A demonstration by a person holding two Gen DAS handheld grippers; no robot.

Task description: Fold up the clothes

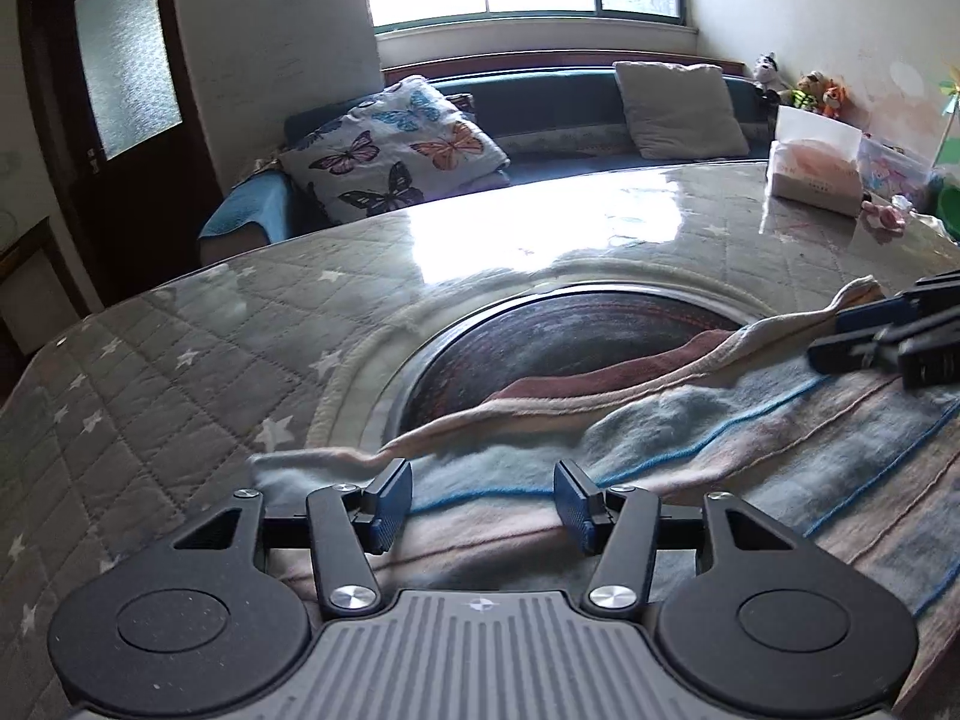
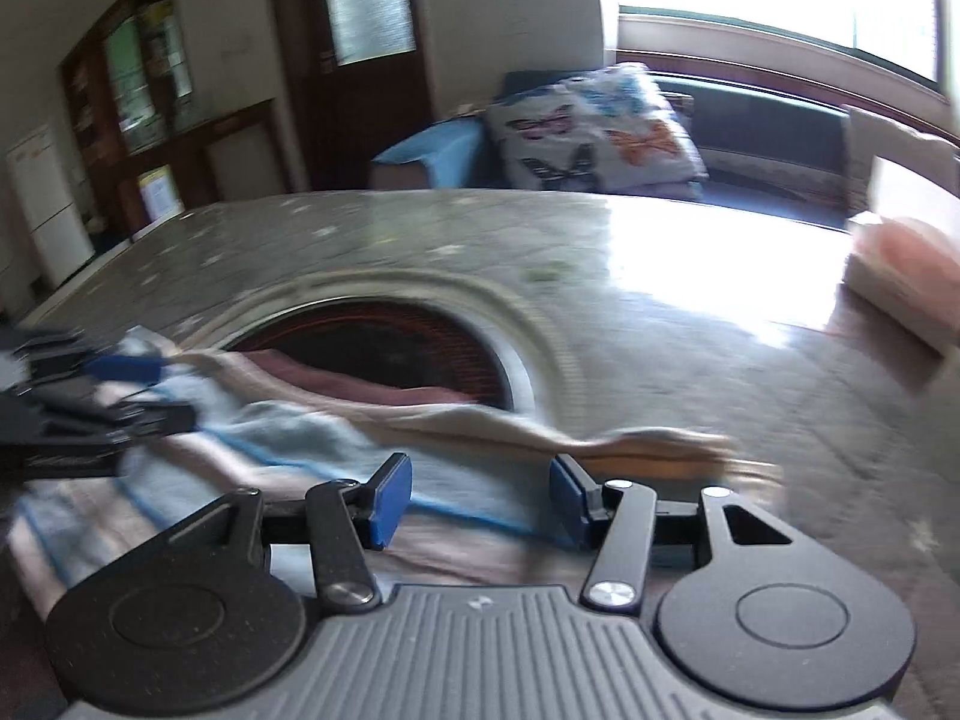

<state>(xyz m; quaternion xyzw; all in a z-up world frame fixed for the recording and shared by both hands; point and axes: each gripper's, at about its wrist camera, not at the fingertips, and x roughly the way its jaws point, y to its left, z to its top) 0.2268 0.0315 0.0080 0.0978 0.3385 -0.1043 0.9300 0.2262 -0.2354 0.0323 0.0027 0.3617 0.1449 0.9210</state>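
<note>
Sunlit from the window, the quilted worktop [image 1: 180, 348] carries the striped garment [image 1: 690, 438] beside its round recess, and both the left claw [image 1: 483, 501] and right claw [image 2: 480, 498], spread and empty, should pinch matching hem corners evenly.

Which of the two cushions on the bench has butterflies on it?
The left cushion, nearer the door. The right cushion by the soft toys is plain grey.

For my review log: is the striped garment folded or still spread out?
Spread out, rumpled: the striped garment lies across the table, partly covering the round dark inset.
</note>
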